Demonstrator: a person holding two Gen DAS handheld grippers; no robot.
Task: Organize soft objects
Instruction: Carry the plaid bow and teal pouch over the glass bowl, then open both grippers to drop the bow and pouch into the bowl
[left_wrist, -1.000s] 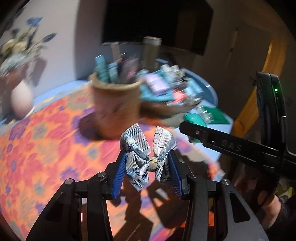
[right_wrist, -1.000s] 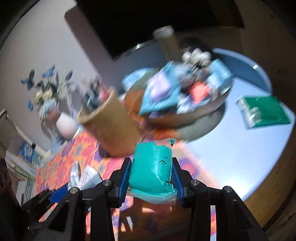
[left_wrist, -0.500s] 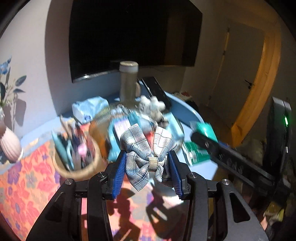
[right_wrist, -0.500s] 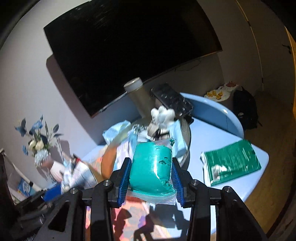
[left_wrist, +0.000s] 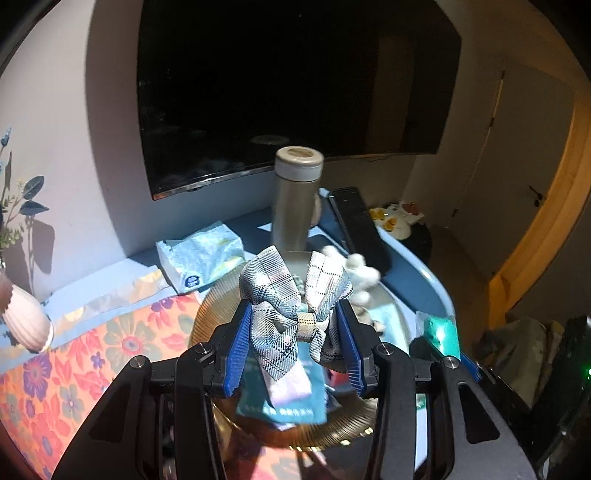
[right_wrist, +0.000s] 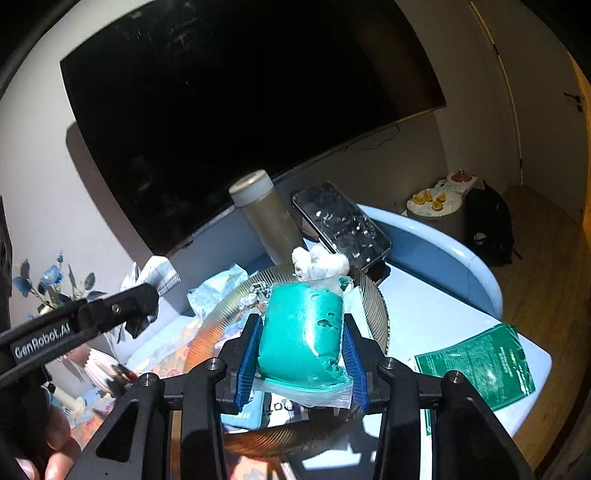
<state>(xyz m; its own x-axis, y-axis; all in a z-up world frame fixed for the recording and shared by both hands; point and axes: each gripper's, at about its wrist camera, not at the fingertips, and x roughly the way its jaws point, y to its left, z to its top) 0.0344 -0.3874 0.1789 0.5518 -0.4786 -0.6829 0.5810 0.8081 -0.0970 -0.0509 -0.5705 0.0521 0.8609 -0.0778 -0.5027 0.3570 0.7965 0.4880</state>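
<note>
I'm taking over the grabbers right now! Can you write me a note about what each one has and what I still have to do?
Left gripper: shut on the plaid hair bow, held above the ribbed round tray.
Right gripper: shut on the bagged teal putty, also over the tray.
Already in the tray: packets and a white fluffy thing.
Done: both soft things picked up and carried to the tray.
Left: probably lower and let go of both there. The green packet lies outside on the table.
</note>
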